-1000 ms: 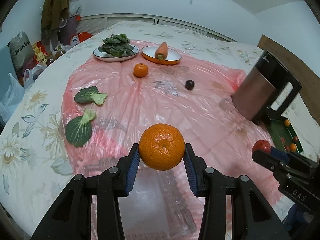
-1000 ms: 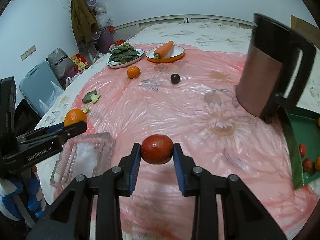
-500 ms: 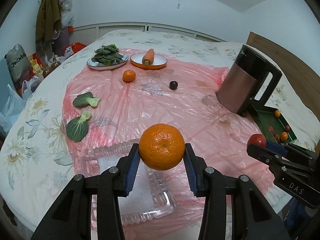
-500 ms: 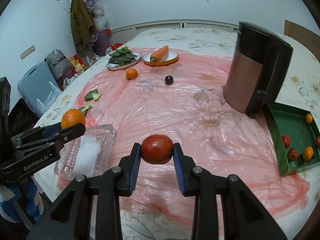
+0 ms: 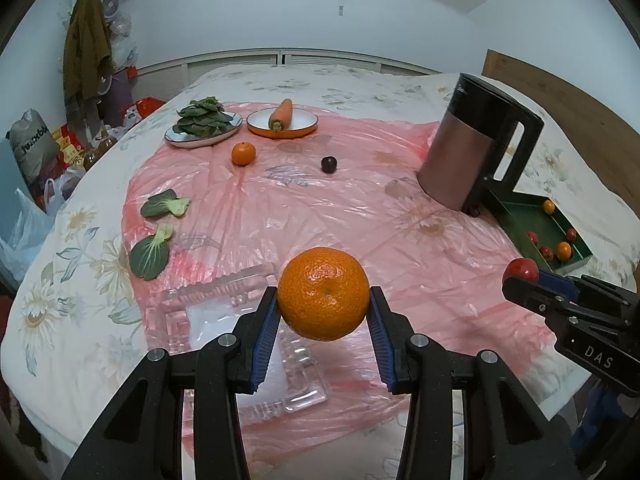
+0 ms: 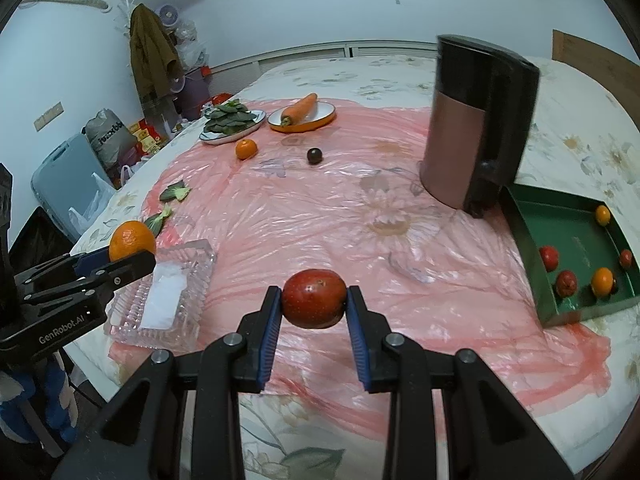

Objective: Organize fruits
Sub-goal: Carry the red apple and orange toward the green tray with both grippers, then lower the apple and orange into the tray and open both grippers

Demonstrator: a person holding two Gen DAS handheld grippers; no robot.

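- Holding fruit in both grippers: our left gripper clamps a tangerine, our right gripper a red fruit, both above the pink sheet.
- Glass dish holds no fruit yet; a second tangerine and a dark fruit lie loose.
- Tangerine looks round, dimpled, glossy.

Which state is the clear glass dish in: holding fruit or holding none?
No fruit: the glass dish shows only a white lining inside. The orange is in the left gripper.
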